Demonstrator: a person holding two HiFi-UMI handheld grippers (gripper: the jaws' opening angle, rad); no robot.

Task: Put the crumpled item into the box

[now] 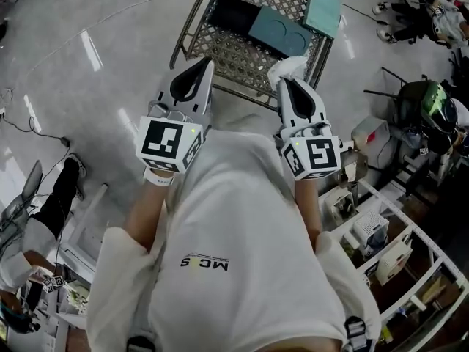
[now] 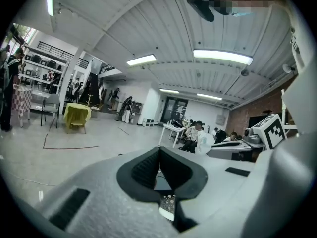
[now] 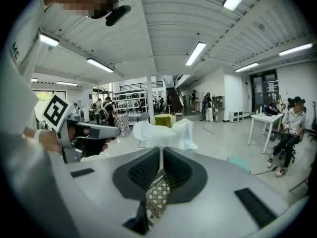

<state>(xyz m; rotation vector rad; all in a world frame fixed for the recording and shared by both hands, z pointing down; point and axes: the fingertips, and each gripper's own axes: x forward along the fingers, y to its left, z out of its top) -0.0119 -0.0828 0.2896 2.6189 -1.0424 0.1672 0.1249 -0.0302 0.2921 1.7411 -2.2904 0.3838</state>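
A crumpled white item [image 1: 287, 67] sticks out past the tip of my right gripper [image 1: 283, 83], which is shut on it; in the right gripper view the crumpled item [image 3: 163, 133] bulges above the closed pads of the right gripper [image 3: 161, 150]. My left gripper [image 1: 207, 64] is held level beside it, shut with nothing between its pads, and the left gripper [image 2: 159, 150] faces the open room. Beyond both tips stands a wire mesh rack [image 1: 242, 53] that carries a teal box [image 1: 280, 31], a dark box [image 1: 231, 15] and a teal lid [image 1: 323, 9].
Shelving with boxes [image 1: 381, 233] runs along the right, and a chair with a green bag [image 1: 429, 108] stands beyond it. Cables [image 1: 29, 123] lie on the floor at left. A seated person [image 3: 290, 128] and a white table [image 3: 262, 119] are far off.
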